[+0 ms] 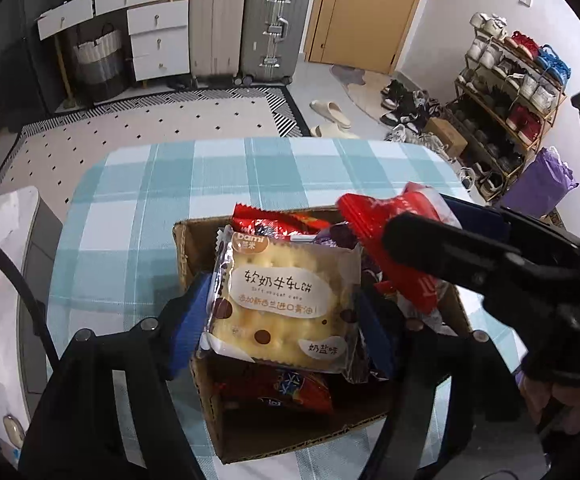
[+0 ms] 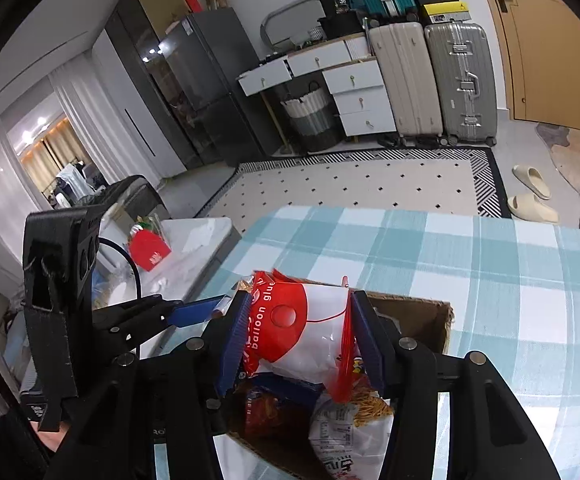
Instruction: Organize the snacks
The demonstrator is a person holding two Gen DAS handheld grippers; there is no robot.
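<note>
1. Table (image 1: 138, 200) with a blue-and-white checked cloth fills the near part of both views; it carries the box.
2. Cardboard box (image 1: 182, 248) sits open-topped on the cloth, near the table's front edge, holding several snack packets.
3. Left gripper (image 1: 282, 312) hangs over the box, black frame with blue pads (image 1: 188, 320). It is clenched on the cracker packet, one pad on each side edge.
4. Right gripper (image 2: 296, 344) is also over the box, coming in from the right in the left wrist view. It is clenched on the red-and-white packet, pads tight against both sides.
5. Cracker packet (image 1: 286, 300): clear wrapper, pale yellow square biscuit, white label with dark lettering, brown dots. It is held flat, above the packets in the box and not resting on them as far as can be told.
6. Red-and-white packet (image 2: 302, 328): printed "balloon glue", crumpled between the pads, above the box's far-right side.
7. Loose packets in the box: a red one (image 1: 274, 388) under the cracker packet, a noodle-snack bag (image 2: 350, 424) below the right gripper.
8. Person's hand (image 1: 550, 400) is partly visible at the right edge, gripping the right tool's handle.
</note>
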